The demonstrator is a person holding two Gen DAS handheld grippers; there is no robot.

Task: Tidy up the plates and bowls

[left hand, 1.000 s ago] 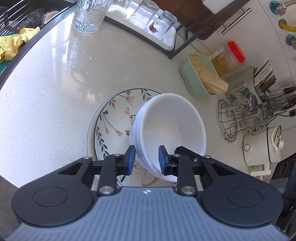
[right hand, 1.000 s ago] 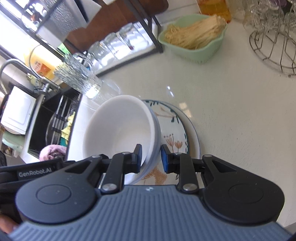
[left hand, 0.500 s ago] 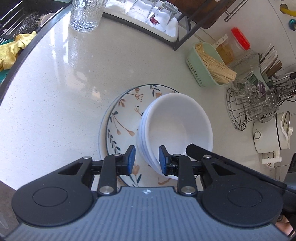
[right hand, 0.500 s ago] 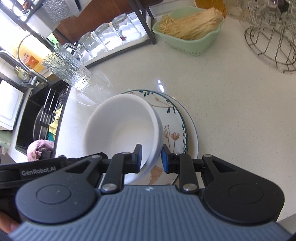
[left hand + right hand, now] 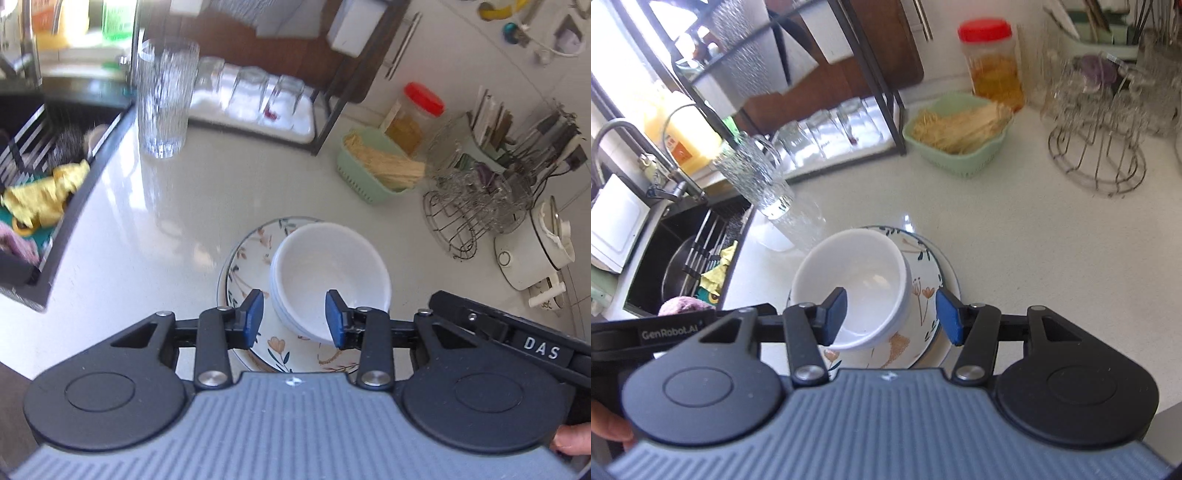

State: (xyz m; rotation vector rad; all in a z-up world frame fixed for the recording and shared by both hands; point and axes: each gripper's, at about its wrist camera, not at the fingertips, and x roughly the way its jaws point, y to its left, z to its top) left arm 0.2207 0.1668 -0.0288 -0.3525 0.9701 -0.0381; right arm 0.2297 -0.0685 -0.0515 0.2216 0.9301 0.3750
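A stack of white bowls (image 5: 328,266) sits on stacked floral plates (image 5: 251,258) on the pale counter. The bowls (image 5: 853,280) and plates (image 5: 923,291) also show in the right wrist view. My left gripper (image 5: 293,319) is open and empty, raised above the near rim of the bowls. My right gripper (image 5: 892,315) is open and empty, wide apart, raised over the near side of the bowls from the opposite side. Each gripper's body shows at the edge of the other's view.
A tall ribbed glass (image 5: 164,99) stands near the sink (image 5: 37,177) at left. A rack of upturned glasses (image 5: 255,96), a green basket of sticks (image 5: 380,170), a red-lidded jar (image 5: 417,114), a wire glass stand (image 5: 476,206) and a white pot (image 5: 532,251) line the back and right.
Both grippers have opened and let go of the bowls, then pulled back and up. The bowl stack now rests on the plates.
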